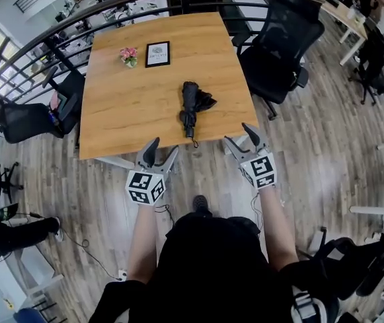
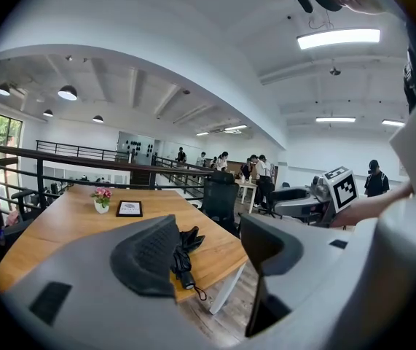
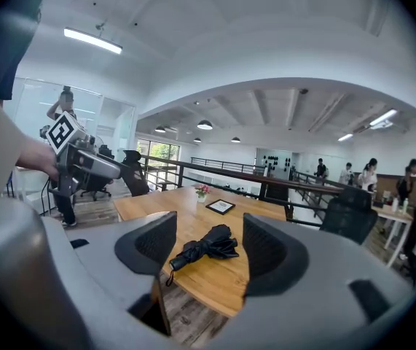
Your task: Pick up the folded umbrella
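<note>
A black folded umbrella lies on the wooden table near its front edge, handle and wrist strap toward me. My left gripper hovers just off the table's front edge, left of the umbrella, jaws wide apart and empty. My right gripper hangs to the right of the umbrella's handle, also open with nothing held. In the left gripper view the umbrella shows between the jaws, partly behind the left one. In the right gripper view the umbrella lies ahead, framed by the jaws, some way off.
A small pot of pink flowers and a framed card stand at the table's far end. Black office chairs flank the right side, another chair the left. A railing runs behind. People sit at the far right.
</note>
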